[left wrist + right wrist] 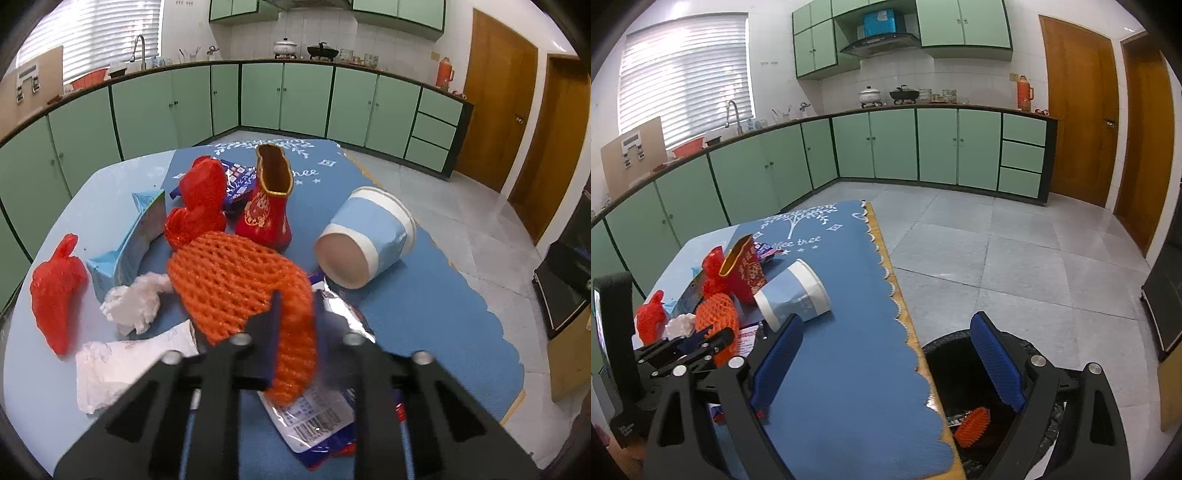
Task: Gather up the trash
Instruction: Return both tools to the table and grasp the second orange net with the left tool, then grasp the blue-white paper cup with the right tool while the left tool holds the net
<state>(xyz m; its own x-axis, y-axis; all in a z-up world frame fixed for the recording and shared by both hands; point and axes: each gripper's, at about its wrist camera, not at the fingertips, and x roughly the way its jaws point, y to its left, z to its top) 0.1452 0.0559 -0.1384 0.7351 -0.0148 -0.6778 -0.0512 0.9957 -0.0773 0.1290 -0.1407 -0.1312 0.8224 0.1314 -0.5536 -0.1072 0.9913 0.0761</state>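
**A:** Your left gripper [295,325] is clamped on the near end of the orange foam net [236,284], low in the middle of the left wrist frame; the blue pads pinch the mesh flat. How do you judge it will handle?

**B:** Very light and soft, I'd say. It squashes under the pads and should spring back, so you can hold it by any fold. Nothing to break. The silver wrapper [317,417] lies under its near end and might snag and drag along.

**A:** And your pose?

**B:** Your left gripper tips forward and down over the blue table mat [424,314]. Your right gripper [886,365] stands wide apart with nothing between the pads, also tilted down, straddling the mat's scalloped edge at the bottom of its frame.

**A:** Where does the net go?

**B:** Likely the black bin [945,369] on the floor, lower right of the right wrist frame, beside the table; another orange net [973,424] already lies in it. The paper cup [365,240] lies on its side at right of centre.
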